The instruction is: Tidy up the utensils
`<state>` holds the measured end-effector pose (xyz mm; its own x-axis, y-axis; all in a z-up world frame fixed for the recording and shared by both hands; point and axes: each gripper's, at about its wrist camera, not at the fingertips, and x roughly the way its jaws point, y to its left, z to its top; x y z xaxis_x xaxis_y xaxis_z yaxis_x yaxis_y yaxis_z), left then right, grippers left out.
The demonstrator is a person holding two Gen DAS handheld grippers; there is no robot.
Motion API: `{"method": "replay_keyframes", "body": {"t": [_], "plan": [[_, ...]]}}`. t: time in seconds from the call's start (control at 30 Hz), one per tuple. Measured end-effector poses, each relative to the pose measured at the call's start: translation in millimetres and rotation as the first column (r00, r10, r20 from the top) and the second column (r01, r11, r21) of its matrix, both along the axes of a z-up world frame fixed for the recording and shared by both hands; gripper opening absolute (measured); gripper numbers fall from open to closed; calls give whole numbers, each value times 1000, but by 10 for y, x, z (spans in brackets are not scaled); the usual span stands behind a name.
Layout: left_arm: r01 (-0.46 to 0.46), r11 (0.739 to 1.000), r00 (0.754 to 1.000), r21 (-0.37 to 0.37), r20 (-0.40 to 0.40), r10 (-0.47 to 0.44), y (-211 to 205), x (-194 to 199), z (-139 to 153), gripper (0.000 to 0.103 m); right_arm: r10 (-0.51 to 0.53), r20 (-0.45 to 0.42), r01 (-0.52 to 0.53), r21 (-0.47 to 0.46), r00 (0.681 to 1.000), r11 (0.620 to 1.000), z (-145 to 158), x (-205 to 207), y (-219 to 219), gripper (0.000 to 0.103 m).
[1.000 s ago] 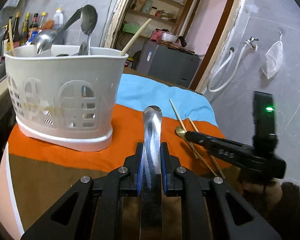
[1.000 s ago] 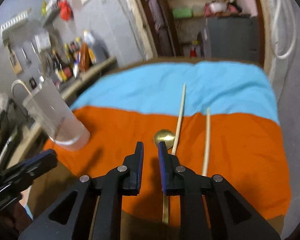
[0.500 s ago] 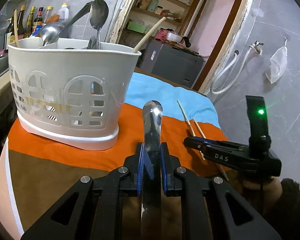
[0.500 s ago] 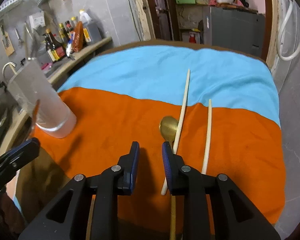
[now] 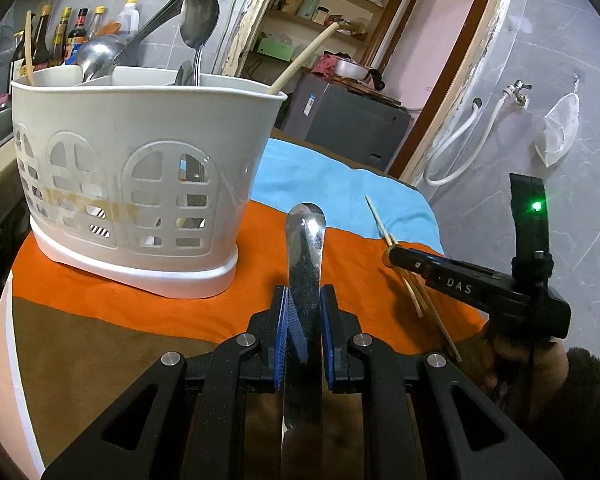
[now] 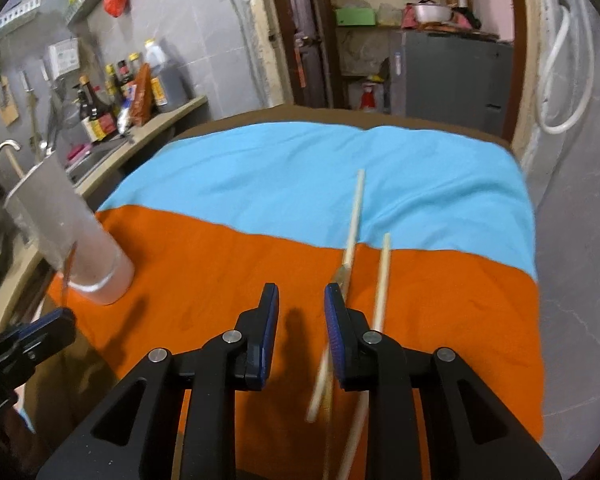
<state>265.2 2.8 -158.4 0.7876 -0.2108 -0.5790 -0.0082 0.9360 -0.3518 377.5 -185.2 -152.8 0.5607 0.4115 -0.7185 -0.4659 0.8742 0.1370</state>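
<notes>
We held the left gripper (image 5: 304,332) clamped on a steel spoon handle (image 5: 303,248), just short of the white caddy (image 5: 140,168). Right gripper (image 6: 300,320) gaped, holding nothing, beside the chopsticks (image 6: 382,276). Risk: the spoon could strike the caddy rim and tip it.

a: what does the matte black plastic left gripper (image 5: 304,312) look like up close?

b: 2 angular black arms with triangular cut-outs, 4 round silver screws across the linkage, and ribbed blue pads (image 5: 290,320) lining the inner faces of the fingers.

a: and the matte black plastic right gripper (image 6: 302,312)?

b: same build, 4 silver screws, blue pads. seen from the left wrist camera, its side carries white "das" lettering, an upright black block with a green light, and a thin black cable. the bare-skinned right hand (image 5: 516,356) wears a dark fuzzy sleeve.
</notes>
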Motion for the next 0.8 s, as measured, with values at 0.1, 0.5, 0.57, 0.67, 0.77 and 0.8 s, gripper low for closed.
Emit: {"method": "replay_keyframes", "body": {"t": [0.1, 0.5, 0.57, 0.67, 0.77, 0.8], "plan": [[1, 1000, 1000, 1, -3, -1, -13, 22, -9, 12, -18, -24, 18, -19, 1000, 1000, -53, 87, 1, 22], [-5, 1000, 1000, -4, -9, 5, -21, 45, -22, 12, 50, -5, -51, -103, 999, 993, -85, 142, 187, 9], [-8, 1000, 1000, -8, -10, 7, -12, 41, -23, 12, 37, -39, -42, -127, 999, 991, -146, 187, 199, 9], [-13, 1000, 1000, -15, -12, 13, 9, 40, -29, 12, 26, -47, -33, -147, 999, 989, -167, 214, 214, 9], [-19, 1000, 1000, -22, -15, 19, 24, 40, -31, 12, 19, -38, -26, -177, 999, 984, -167, 191, 229, 14], [-21, 999, 1000, -24, -16, 20, 26, 41, -32, 12, 18, -36, -24, -177, 999, 984, -168, 177, 221, 18]]}}
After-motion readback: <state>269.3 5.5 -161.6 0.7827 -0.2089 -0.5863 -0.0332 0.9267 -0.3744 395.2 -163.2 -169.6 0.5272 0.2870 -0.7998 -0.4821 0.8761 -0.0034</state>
